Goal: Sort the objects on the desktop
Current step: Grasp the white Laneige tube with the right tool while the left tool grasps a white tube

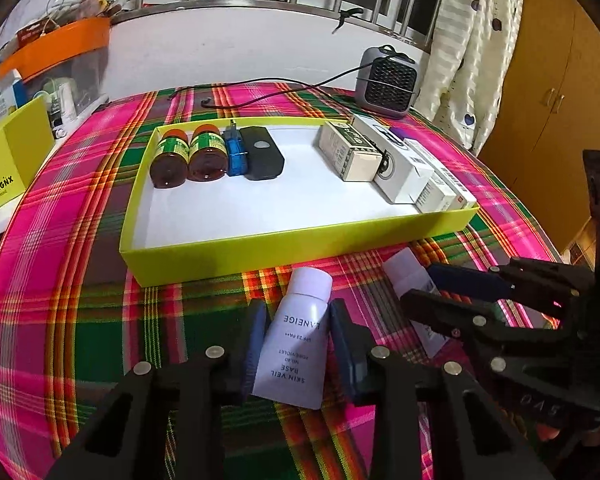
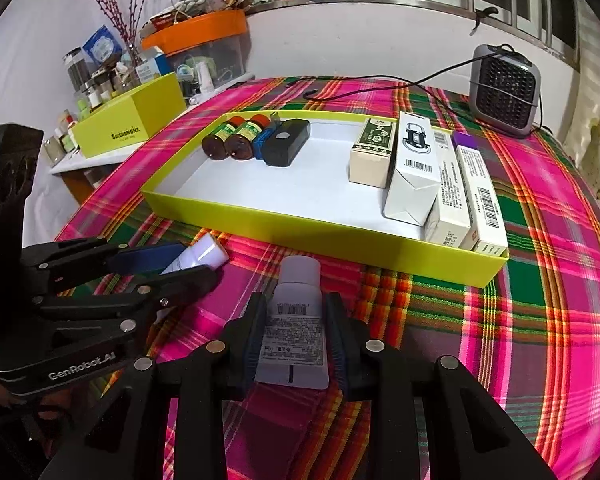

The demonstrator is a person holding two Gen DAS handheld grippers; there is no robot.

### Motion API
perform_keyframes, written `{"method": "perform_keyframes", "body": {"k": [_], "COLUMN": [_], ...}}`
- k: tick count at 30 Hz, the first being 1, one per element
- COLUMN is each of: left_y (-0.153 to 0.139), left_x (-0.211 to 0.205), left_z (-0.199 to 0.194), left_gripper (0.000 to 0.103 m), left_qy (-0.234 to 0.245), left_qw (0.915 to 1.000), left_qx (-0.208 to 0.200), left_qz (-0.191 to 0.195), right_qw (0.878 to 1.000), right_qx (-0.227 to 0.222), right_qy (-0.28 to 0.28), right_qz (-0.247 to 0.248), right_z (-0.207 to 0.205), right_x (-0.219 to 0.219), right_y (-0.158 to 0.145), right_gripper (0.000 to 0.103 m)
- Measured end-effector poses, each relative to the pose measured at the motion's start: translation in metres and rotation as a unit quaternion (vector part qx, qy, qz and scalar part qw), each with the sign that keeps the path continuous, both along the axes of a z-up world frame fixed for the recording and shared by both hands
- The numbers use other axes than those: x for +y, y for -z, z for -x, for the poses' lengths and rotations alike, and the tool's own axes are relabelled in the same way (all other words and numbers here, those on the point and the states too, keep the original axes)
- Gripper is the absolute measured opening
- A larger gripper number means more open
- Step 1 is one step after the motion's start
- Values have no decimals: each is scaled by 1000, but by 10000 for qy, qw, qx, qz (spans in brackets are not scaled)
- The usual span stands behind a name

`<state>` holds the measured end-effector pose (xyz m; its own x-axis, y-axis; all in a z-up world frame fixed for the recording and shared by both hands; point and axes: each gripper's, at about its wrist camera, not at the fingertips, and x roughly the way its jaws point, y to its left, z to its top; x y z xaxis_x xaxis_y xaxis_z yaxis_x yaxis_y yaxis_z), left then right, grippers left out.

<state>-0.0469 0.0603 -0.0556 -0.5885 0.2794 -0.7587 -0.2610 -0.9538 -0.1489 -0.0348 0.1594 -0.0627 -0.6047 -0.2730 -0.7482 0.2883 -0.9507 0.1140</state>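
Observation:
My left gripper (image 1: pixel 299 350) is shut on a pale violet Laneige tube (image 1: pixel 298 344), cap pointing at the yellow-green tray (image 1: pixel 300 242). My right gripper (image 2: pixel 296 334) is shut on a second pale tube (image 2: pixel 296 320), barcode side up, just before the tray's front wall (image 2: pixel 340 240). Each gripper shows in the other's view: the right gripper (image 1: pixel 428 284) and the left gripper (image 2: pixel 180 270). In the tray lie two brown bottles (image 1: pixel 188 156), a blue item (image 1: pixel 235 152), a black case (image 1: pixel 261 152) and several boxes (image 1: pixel 392 164).
A plaid cloth (image 1: pixel 80 280) covers the table. A grey fan heater (image 1: pixel 388 80) with a black cable (image 1: pixel 260 98) stands behind the tray. A yellow-green box (image 2: pixel 128 128) and an orange-lidded bin (image 2: pixel 196 40) with clutter stand to the left.

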Motion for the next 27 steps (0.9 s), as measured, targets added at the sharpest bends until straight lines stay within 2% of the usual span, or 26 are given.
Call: {"method": "perform_keyframes", "body": {"k": [10, 27], "left_y": [1, 1], "left_x": [2, -5], "left_z": [-1, 0], "left_gripper": [33, 31], "left_qy": [17, -158], "left_qw": [10000, 9999], "left_qx": [29, 14], "left_qz": [76, 50], "right_qw": [9997, 9995], "right_qx": [29, 25], "right_qy": [-72, 53], "right_qz": [-217, -313], "right_z": [1, 2], "right_x": [-5, -4], "right_y": [3, 5], "right_gripper": [32, 31]}}
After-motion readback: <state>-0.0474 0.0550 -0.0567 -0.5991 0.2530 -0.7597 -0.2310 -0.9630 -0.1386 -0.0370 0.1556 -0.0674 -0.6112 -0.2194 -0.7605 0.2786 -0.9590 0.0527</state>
